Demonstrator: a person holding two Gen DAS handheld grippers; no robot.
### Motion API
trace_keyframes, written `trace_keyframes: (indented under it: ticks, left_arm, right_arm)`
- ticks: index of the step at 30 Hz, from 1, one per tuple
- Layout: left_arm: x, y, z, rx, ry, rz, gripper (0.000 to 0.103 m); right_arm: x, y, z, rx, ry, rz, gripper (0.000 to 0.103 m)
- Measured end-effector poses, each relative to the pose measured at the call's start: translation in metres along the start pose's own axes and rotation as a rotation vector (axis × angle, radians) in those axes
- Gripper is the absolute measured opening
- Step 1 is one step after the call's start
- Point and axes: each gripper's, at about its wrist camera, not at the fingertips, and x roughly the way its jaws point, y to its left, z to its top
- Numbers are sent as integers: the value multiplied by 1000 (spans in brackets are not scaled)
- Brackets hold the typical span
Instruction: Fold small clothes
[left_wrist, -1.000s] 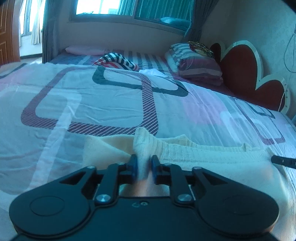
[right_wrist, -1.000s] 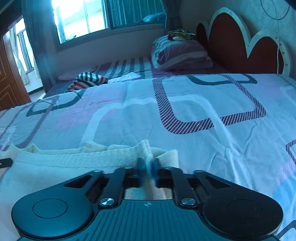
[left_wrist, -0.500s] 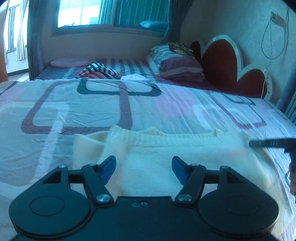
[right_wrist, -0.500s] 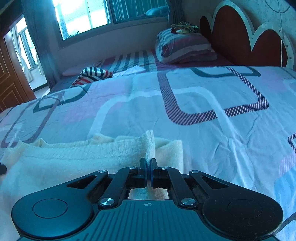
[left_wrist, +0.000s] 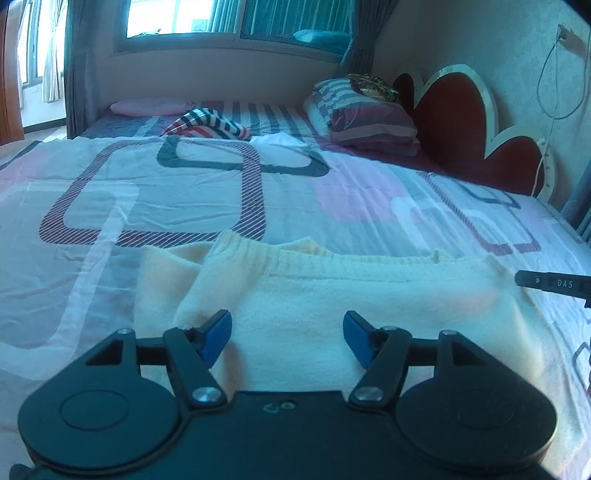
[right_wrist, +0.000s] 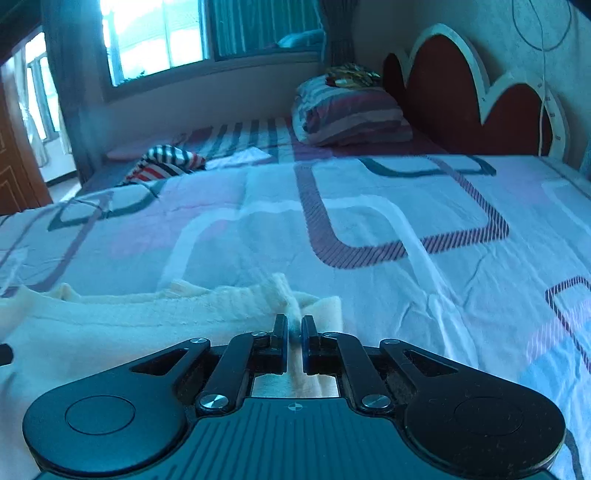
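Observation:
A small cream knitted garment (left_wrist: 369, 295) lies flat on the patterned bed sheet (left_wrist: 166, 192). My left gripper (left_wrist: 287, 336) is open, its blue pads spread over the garment's left part, holding nothing. A folded flap of the garment lies by the left pad. In the right wrist view the garment (right_wrist: 129, 317) stretches to the left. My right gripper (right_wrist: 294, 334) is nearly shut and pinches a raised fold at the garment's right end. The right gripper's tip (left_wrist: 554, 283) shows at the right edge of the left wrist view.
A striped cloth (left_wrist: 207, 125) lies farther back on the bed. Stacked pillows (left_wrist: 365, 122) sit against a red scalloped headboard (left_wrist: 472, 125). A window and curtains are behind the bed. A wooden door (right_wrist: 18, 177) is at the left.
My left gripper let go of the garment's left fold, opened wide and stayed open. My right gripper has stayed pinched on the right fold, its jaws now slightly apart.

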Motion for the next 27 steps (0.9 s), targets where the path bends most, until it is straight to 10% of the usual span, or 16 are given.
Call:
trace_keyframes:
  ticks: [9,13,27]
  left_arm:
    - [4,-37,3,20,40,-23,68]
    - [14,-40,-6,38,94,12,69]
    - [-10,-24,-14,5,88,65,69]
  right_arm:
    - [-25,62,-12,-71,16,161,10]
    - [-22,83,-29,-109,46,175,50]
    - [-32,37,-43,-68,50,11,50]
